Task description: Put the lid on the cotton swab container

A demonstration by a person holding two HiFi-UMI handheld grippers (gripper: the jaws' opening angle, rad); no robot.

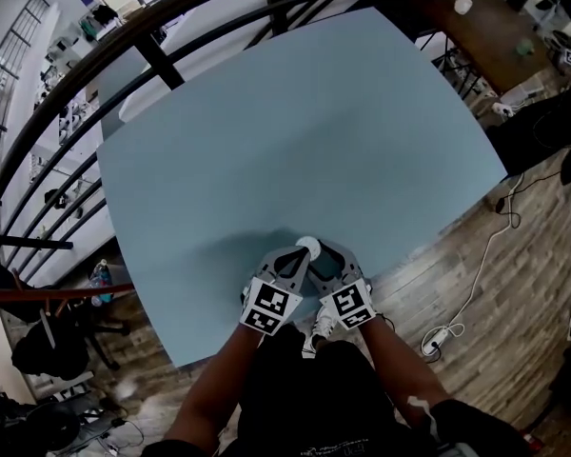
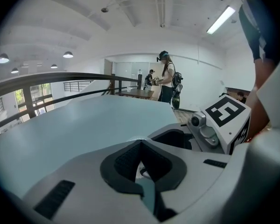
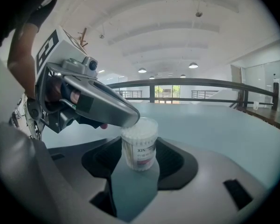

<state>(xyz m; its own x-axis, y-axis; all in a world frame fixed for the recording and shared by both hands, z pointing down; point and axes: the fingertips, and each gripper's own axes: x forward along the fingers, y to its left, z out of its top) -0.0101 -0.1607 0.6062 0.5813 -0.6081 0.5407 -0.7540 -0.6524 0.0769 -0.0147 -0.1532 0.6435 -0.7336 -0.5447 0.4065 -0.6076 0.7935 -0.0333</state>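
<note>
A clear cotton swab container [image 3: 139, 146], full of white swabs, stands upright on the light blue table [image 1: 295, 141] near its front edge. Its white top [image 1: 307, 247] shows between the two grippers' tips. My right gripper [image 3: 139, 158] is shut on it, one dark pad on each side. My left gripper [image 3: 127, 117] comes in from the left, its tip on the container's top rim, where a clear lid [image 3: 143, 122] sits. In the left gripper view the left gripper [image 2: 140, 161] is closed to a narrow slit with a pale thin piece in it.
A black railing [image 1: 152, 50] curves round the table's far and left sides. Wooden floor with cables and a power strip [image 1: 438, 334] lies to the right. A brown table [image 1: 485, 27] stands at the back right. Two people [image 2: 167, 80] stand far beyond the table.
</note>
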